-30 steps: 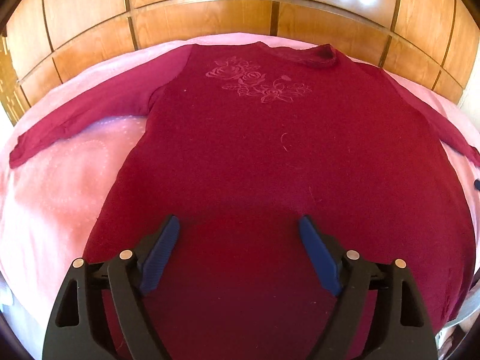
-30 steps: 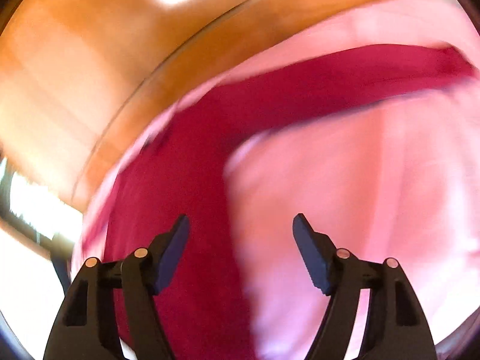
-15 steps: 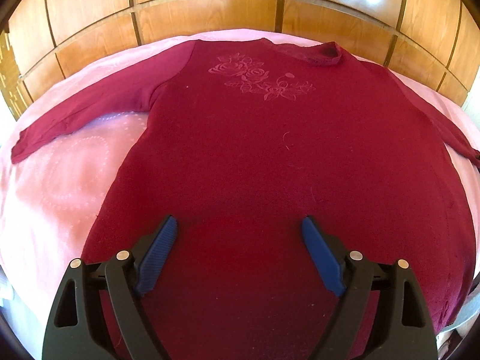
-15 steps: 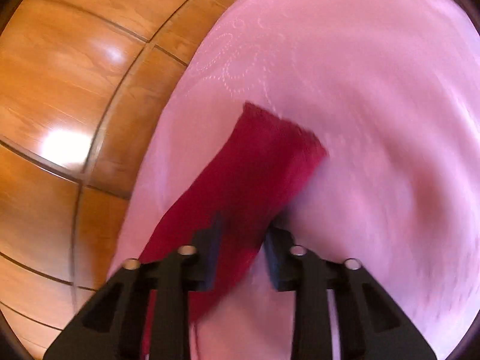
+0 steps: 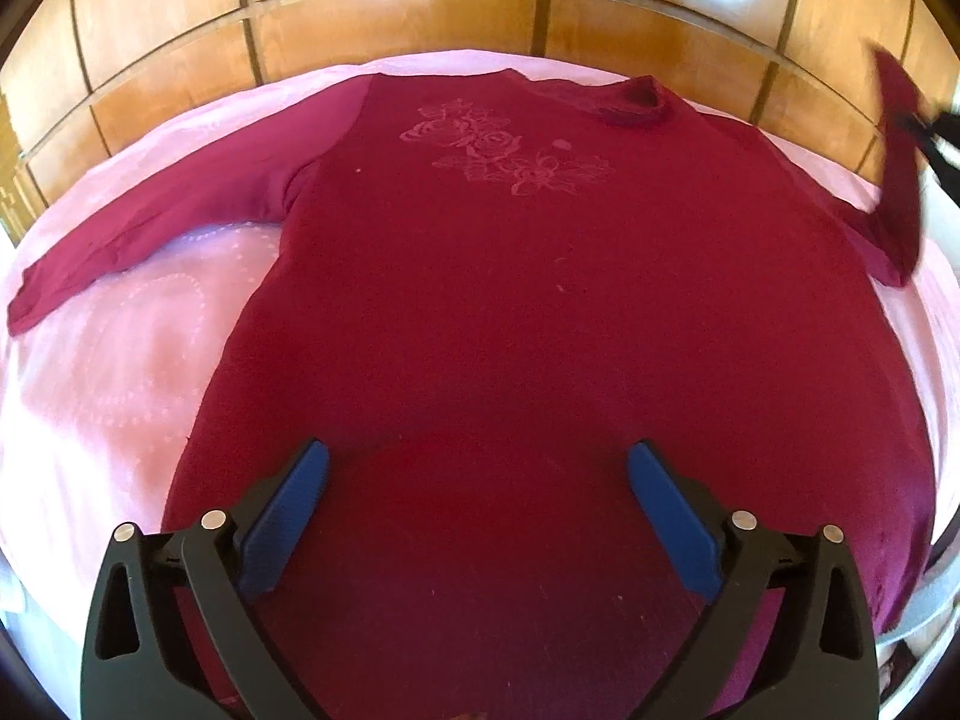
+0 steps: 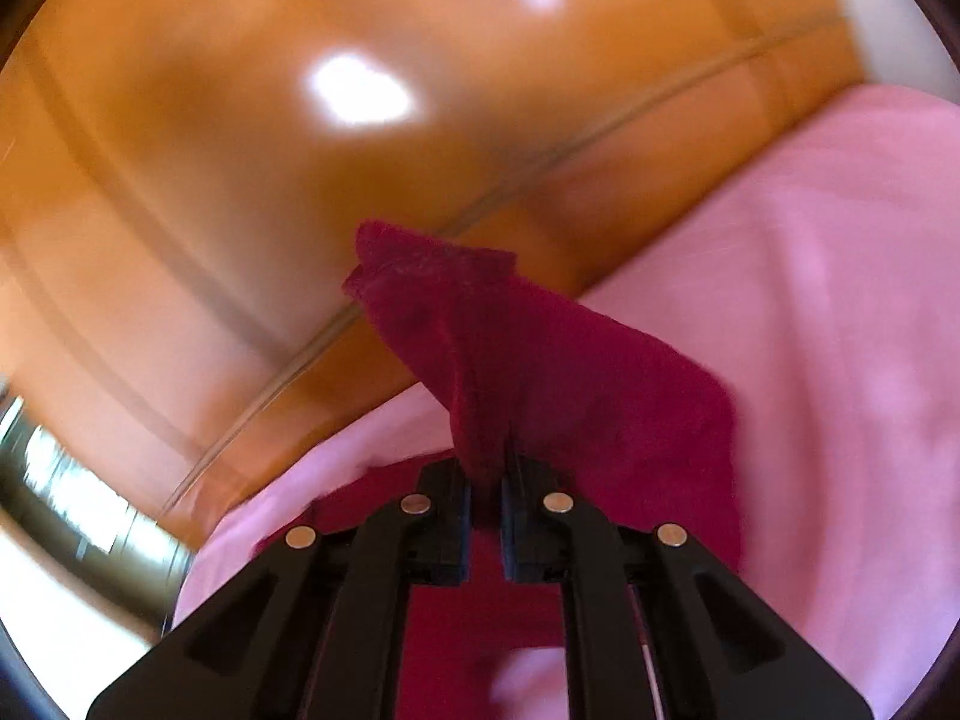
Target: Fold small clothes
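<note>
The sweater (image 5: 540, 330) lies face up and flat on the pink sheet (image 5: 120, 360), collar toward 12 o'clock near the wood panels (image 5: 390, 18), so folding looks barely begun: 1 sleeve (image 5: 150, 228) stretches out flat toward 9 o'clock, the hem is unfolded, and nothing is doubled over. The right gripper (image 6: 485, 480) is clamped on the other sleeve's cuff (image 6: 456, 312), raised off the sheet at about 2 o'clock in the left view, likely to swing it across the body. The left gripper (image 5: 477, 468) hovers over the lower body, jaws wide apart and empty.
</note>
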